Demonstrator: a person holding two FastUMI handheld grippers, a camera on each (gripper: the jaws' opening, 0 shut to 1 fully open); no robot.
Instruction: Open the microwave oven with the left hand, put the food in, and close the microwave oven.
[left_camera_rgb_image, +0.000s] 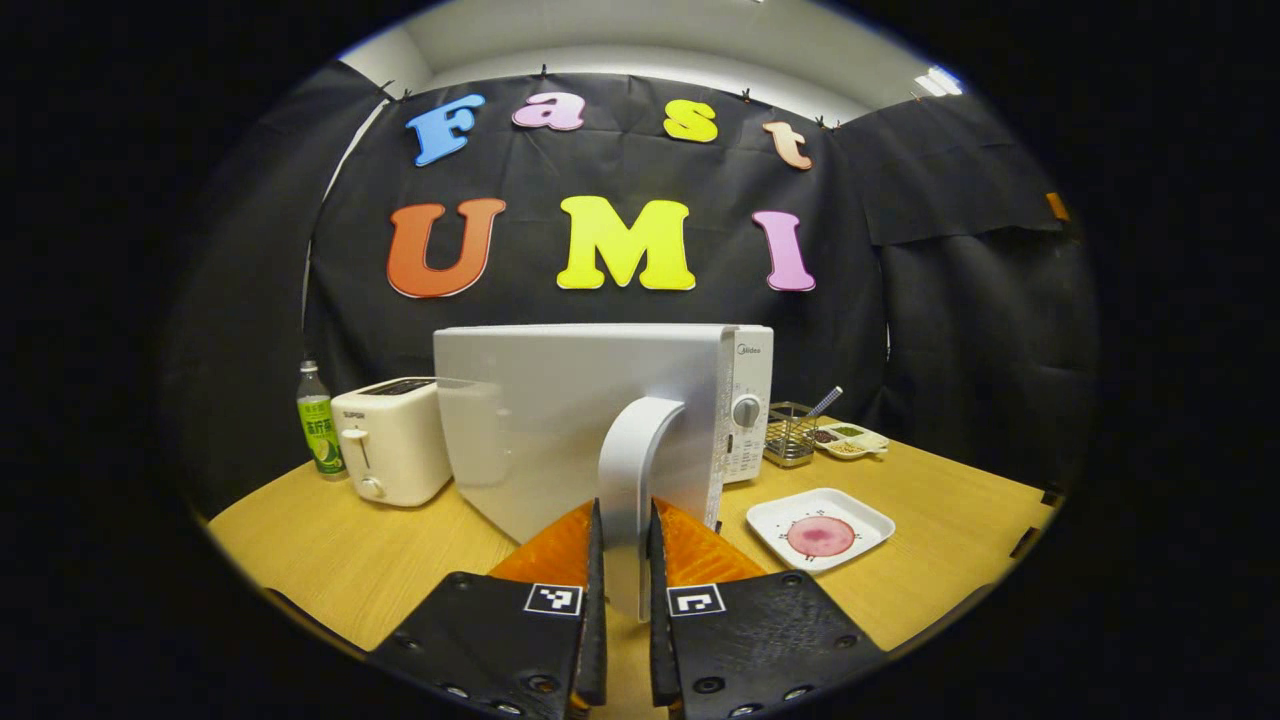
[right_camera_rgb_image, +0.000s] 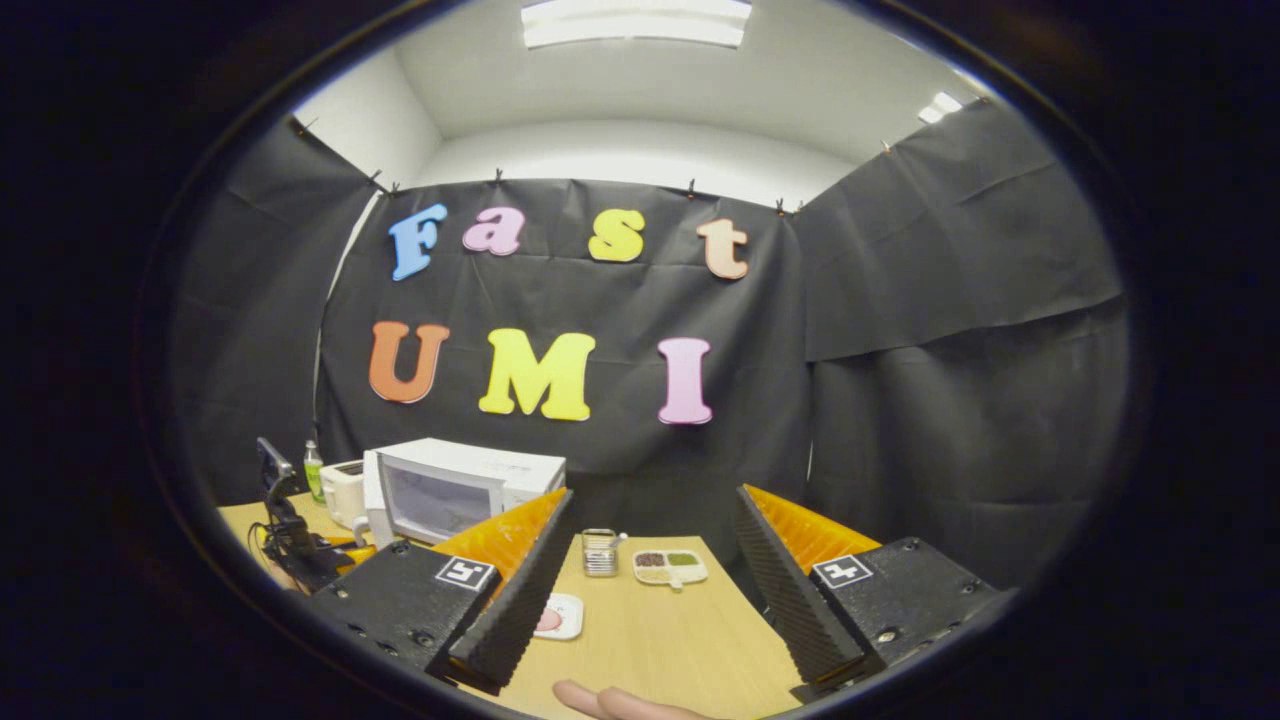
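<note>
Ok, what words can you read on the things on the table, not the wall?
"Midea": on the microwave oven, at the top of its control panel.
"SUPOR": on the front of the toaster, near its top.
Green bottle: the print on its label is too small to read.
Marks beside the microwave oven's knob: too small to read.

Bright ceiling panels (right_camera_rgb_image: 636, 22) overhead light the booth evenly; above the microwave (left_camera_rgb_image: 600, 420) the dark wall swallows light. Soft shadows lie beneath it on the table (left_camera_rgb_image: 300, 540). Edges bow, fisheye-bent; focus stays sharp.
</note>
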